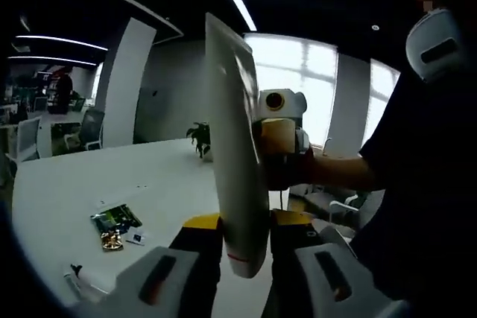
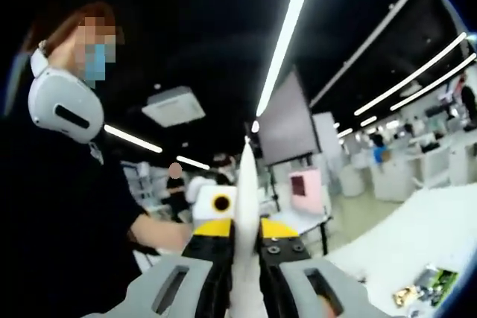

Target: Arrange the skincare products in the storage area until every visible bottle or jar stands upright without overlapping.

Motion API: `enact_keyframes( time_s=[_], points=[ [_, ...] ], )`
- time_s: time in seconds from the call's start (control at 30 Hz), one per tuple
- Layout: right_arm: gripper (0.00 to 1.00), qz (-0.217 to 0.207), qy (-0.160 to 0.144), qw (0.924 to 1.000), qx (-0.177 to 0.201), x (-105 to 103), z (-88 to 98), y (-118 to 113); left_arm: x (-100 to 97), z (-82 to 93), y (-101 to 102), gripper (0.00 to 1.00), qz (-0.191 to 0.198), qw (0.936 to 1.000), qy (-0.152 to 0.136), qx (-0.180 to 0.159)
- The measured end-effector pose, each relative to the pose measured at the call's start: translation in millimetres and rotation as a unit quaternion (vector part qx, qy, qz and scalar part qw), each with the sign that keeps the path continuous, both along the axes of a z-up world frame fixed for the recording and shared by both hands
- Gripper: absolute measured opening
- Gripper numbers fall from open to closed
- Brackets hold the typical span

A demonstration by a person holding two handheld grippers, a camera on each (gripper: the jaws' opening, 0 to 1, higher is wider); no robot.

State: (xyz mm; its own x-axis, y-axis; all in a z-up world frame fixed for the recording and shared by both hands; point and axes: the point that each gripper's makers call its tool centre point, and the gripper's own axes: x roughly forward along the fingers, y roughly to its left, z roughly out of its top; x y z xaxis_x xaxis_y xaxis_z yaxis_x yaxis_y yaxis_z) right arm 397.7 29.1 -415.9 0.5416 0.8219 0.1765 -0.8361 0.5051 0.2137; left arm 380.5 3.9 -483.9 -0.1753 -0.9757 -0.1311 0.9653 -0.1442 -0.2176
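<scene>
- The white tube (image 1: 237, 176) is up in the air above the worktop (image 1: 89, 184), and both my tongs are clamped on it.
- My left tongs (image 1: 244, 247) pinch its rounded lower end between the yellow-tipped jaws; from there it rises as a flat, pale blade, leaning slightly, with a thin red line near the bottom.
- In the left gripper view my right tongs (image 1: 279, 143) come in from the right and meet the tube's far side about halfway up, my hand and forearm stretched out behind them.
- In the right gripper view the tube (image 2: 246, 206) is edge-on, a narrow white sliver tapering to a point, squeezed between my right tongs (image 2: 246, 258).
- There, my left tongs (image 2: 216, 214) sit just behind the tube, touching it.
- Down on the white worktop: a green packet (image 1: 115, 218) with something small and gold-coloured (image 1: 112, 240) just beside it, and a white item (image 1: 78, 281) near the edge.
</scene>
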Motion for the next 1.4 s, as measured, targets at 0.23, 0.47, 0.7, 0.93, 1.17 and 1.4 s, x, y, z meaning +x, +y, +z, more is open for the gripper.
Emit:
enact_keyframes(
  time_s=[0.23, 0.47, 0.7, 0.93, 1.17, 1.4],
  points=[
    [0.05, -0.014, -0.008, 0.9998, -0.015, 0.7, 4.2, -2.2, -0.3, 3.7, -3.3, 0.26, -0.010, 0.9999, -0.002, 0.004],
    [0.08, -0.023, 0.014, 0.9983, -0.051, 4.3, -3.5, -5.5, 3.9, -4.3, -7.7, 0.25, -0.014, 0.9992, -0.029, 0.022],
    [0.09, -0.025, 0.018, 0.9965, -0.077, 5.1, -9.6, -9.4, 7.2, -11.0, -10.6, 0.25, -0.016, 0.9971, -0.055, 0.050],
    [0.09, -0.022, 0.015, 0.9938, -0.108, 6.5, -12.9, -10.9, 9.0, -18.0, -12.7, 0.25, -0.018, 0.9960, -0.062, 0.062],
    [0.07, -0.026, 0.005, 0.9924, -0.120, 10.1, -18.5, -13.0, 13.0, -23.5, -12.6, 0.25, -0.012, 0.9958, -0.059, 0.069],
    [0.03, -0.021, -0.022, 0.9928, -0.116, 10.5, -16.3, -9.6, 17.5, -23.4, -10.5, 0.26, -0.010, 0.9964, -0.053, 0.065]
  ],
)
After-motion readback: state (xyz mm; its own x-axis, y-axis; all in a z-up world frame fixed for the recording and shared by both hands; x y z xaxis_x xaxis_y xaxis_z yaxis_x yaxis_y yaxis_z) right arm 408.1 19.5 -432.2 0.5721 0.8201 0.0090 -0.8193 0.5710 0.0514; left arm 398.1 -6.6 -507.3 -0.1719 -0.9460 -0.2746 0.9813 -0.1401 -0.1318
